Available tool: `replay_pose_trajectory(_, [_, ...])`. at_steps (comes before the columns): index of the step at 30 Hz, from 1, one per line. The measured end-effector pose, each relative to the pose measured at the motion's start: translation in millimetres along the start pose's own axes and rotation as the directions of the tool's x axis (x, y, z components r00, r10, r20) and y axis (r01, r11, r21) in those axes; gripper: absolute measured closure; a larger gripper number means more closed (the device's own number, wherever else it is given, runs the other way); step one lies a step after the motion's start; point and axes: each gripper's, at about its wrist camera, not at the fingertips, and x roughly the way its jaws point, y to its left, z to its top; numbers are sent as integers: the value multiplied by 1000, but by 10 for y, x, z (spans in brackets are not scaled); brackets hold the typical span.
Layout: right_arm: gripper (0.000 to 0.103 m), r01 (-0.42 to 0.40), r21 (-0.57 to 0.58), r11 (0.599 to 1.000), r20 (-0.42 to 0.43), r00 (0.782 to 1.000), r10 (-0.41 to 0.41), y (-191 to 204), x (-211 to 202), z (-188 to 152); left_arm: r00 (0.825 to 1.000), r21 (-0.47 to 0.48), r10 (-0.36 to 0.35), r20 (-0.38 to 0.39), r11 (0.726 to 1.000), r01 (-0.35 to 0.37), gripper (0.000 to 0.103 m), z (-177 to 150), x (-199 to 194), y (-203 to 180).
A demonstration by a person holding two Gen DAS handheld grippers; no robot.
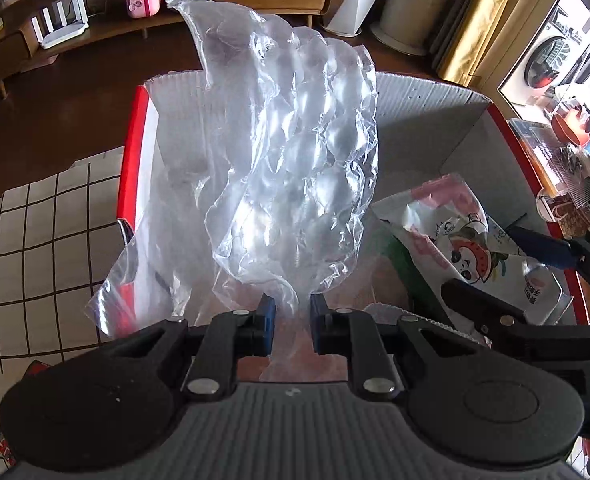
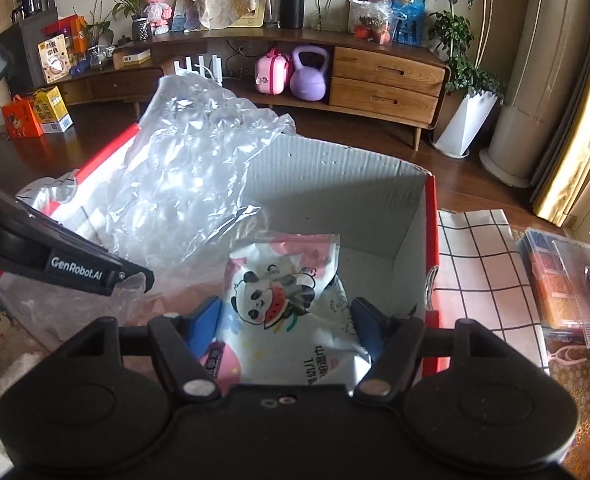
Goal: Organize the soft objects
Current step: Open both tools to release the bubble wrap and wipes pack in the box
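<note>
A clear air-cushion wrap (image 1: pixel 291 160) stands up from my left gripper (image 1: pixel 291 316), whose jaws are shut on its lower end, over a red-edged cardboard box (image 1: pixel 415 120). The wrap also shows in the right wrist view (image 2: pixel 187 184), leaning over the box's left wall (image 2: pixel 107 152). A soft panda-print pouch (image 2: pixel 283 300) lies in the box; my right gripper (image 2: pixel 287 320) is open with its fingers on either side of the pouch, not closed on it. The pouch (image 1: pixel 467 240) and the right gripper (image 1: pixel 535 276) show at the right of the left wrist view.
A white grid-patterned cloth (image 1: pixel 47 248) lies beside the box on both sides (image 2: pixel 483 264). A clear plastic bag (image 1: pixel 135 280) hangs at the box's near left. Clear containers (image 2: pixel 567 288) sit at the right. A wooden cabinet (image 2: pixel 383 80) stands behind.
</note>
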Motion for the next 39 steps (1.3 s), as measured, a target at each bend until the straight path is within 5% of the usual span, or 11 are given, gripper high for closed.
replay_pose_trajectory(11, [30,14,-97,995,10,1000,-13,84,113,-34,998,61,34,-47,998,-31,86,42,237,-172])
replay_pose_trajectory(23, [23,-2,-98,995,37,999,5,31,-68,-92,1000,83,7,19,996,-8,82,-14,34,-174])
replay_pose_trajectory(32, [22,-8,-60,998,64,998,12,-78,-277,-170,997,106,13,73,994,-20,68,-147,-181,-232])
replay_pose_trajectory(34, [22,-6,-57,998,68,998,10,-88,-323,-189,997,94,-5,81,996,-3,45,-162,-230,-245])
replay_pose_trajectory(35, [22,-9,-53,999,70,997,12,-89,-349,-202,996,95,-8,88,996,0,42,-167,-263,-242])
replay_pose_trajectory(39, [22,-14,-41,999,80,997,18,-92,-426,-213,994,93,-9,105,996,-1,41,-199,-364,-224])
